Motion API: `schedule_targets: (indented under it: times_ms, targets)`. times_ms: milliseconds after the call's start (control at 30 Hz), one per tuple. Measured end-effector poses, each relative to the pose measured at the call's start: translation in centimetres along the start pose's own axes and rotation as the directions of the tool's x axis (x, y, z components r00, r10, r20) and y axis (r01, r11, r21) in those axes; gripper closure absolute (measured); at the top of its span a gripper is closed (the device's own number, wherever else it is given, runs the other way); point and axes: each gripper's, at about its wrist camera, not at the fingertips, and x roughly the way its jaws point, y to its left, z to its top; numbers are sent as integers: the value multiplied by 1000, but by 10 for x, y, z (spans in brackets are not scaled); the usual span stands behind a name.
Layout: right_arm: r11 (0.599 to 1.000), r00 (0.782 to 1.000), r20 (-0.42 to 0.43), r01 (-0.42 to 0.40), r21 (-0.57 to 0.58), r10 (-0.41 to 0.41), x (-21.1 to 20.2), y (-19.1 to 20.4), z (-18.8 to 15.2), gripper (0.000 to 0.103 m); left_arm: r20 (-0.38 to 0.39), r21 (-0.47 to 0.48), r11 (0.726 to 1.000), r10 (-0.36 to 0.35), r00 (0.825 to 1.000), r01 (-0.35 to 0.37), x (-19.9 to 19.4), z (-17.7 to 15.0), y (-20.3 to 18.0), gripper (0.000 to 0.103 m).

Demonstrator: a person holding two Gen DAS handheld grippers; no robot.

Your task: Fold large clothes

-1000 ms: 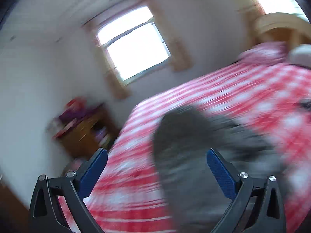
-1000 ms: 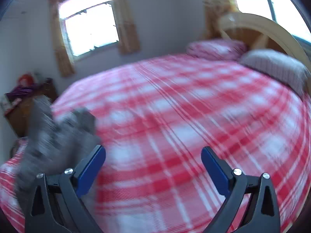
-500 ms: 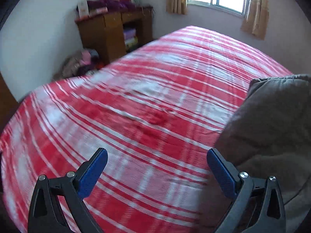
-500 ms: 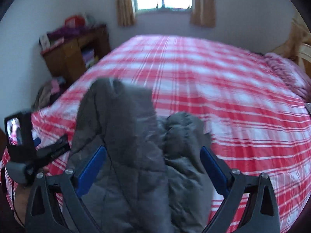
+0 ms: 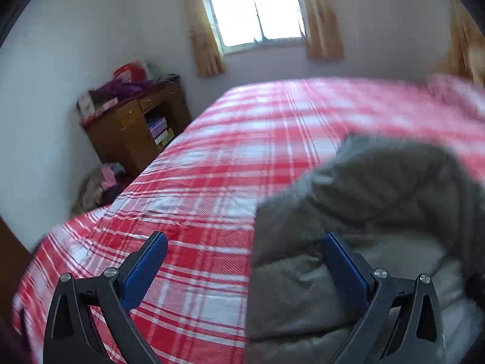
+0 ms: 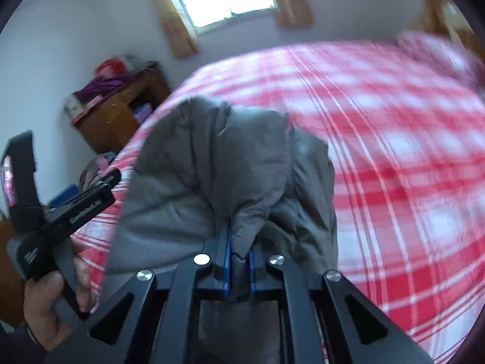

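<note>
A grey padded jacket lies bunched on the red and white checked bed. My right gripper is shut on a fold of the jacket's near edge, with fabric pinched between its blue pads. In the left wrist view the jacket fills the right side. My left gripper is open and empty, over the jacket's left edge and the bed. The left gripper's body, held in a hand, also shows in the right wrist view.
A wooden cabinet with clutter on top stands by the wall left of the bed. A pile of clothes lies on the floor before it. A curtained window is on the far wall.
My right gripper has closed on a fold of the grey jacket; it was open half a second ago. My left gripper has swung back toward the jacket and stays open.
</note>
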Motion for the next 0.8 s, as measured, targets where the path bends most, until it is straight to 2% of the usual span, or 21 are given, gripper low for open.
schedule_targets:
  times_ms: [167,200,233,300,333,400,433,500,533,567,600,667,767,800]
  targets:
    - [996,1000,4,-12,92,11,12,-39,-31,92,9,70,997,34,999,-34,5,-6,-30,1]
    - [995,1000,-1,-9,102,9,11,-42,-34,89,20,87,995,40,999,-41,1,-5,-33,1]
    - [993,1000,-11,8,118,-7,6,-45,-36,81,32,100,994,42,999,-45,-3,-6,-36,1]
    - [986,999,-2,51,156,-51,-15,-44,-29,73,46,123,991,41,998,-46,-10,-4,-39,1]
    - [983,994,29,101,153,-107,-33,-39,-22,71,47,120,992,36,998,-41,-12,-2,-38,1]
    - [968,966,114,218,121,-232,-63,-23,-7,67,60,84,995,45,997,-50,-18,7,-33,1]
    - [964,954,157,240,116,-257,-76,-13,1,67,66,68,995,62,996,-67,-20,10,-31,1]
    - [963,946,184,252,98,-267,-85,8,13,66,77,26,997,70,995,-72,-23,19,-26,1]
    - [966,946,197,246,83,-258,-84,22,20,62,71,13,996,88,994,-89,-22,24,-24,1]
    - [970,949,204,230,74,-240,-83,30,20,53,66,5,995,103,992,-104,-19,25,-23,1]
    - [978,958,193,204,54,-210,-72,38,22,49,62,-9,992,124,990,-124,-14,27,-21,1]
    - [973,958,170,230,30,-231,-48,43,20,48,31,-24,987,160,987,-160,0,26,-18,1]
    - [960,953,125,272,59,-277,-15,20,-4,53,-66,-59,993,98,993,-102,25,13,-15,1]
    - [961,955,115,265,81,-273,-10,11,-13,53,-69,-80,993,78,995,-83,27,10,-15,1]
